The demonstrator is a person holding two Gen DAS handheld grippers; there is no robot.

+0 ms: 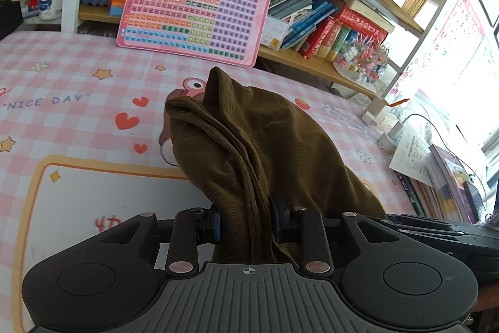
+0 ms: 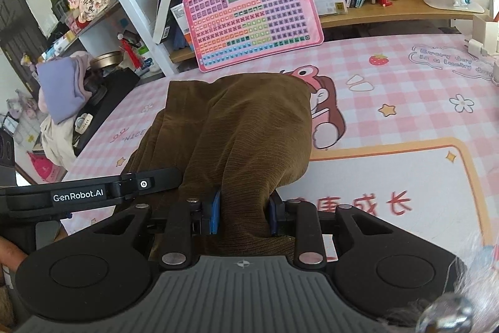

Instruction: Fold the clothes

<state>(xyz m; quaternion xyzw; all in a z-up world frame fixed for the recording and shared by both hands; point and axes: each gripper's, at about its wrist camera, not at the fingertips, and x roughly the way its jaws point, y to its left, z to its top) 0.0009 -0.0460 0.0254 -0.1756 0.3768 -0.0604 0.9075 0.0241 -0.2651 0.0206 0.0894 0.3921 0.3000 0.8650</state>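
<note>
An olive-brown ribbed garment [image 1: 249, 145] is bunched and lifted off the pink checked desk mat [image 1: 78, 102]. My left gripper [image 1: 246, 220] is shut on a thick fold of it, the cloth squeezed between its blue pads [image 1: 215, 223]. In the right wrist view the same garment [image 2: 246, 127] drapes forward over the mat [image 2: 405, 102], and my right gripper [image 2: 244, 214] is shut on another bunch of it. The left gripper's black body [image 2: 93, 192] shows just left of the right one, so the two grips sit close side by side.
A pink toy keyboard tablet [image 1: 193, 11] leans against the bookshelf [image 1: 312, 58] at the mat's far edge. Books, a flower ornament [image 1: 365, 55] and a cable lie to the right. A lilac cloth pile [image 2: 62, 89] sits beyond the desk's left end.
</note>
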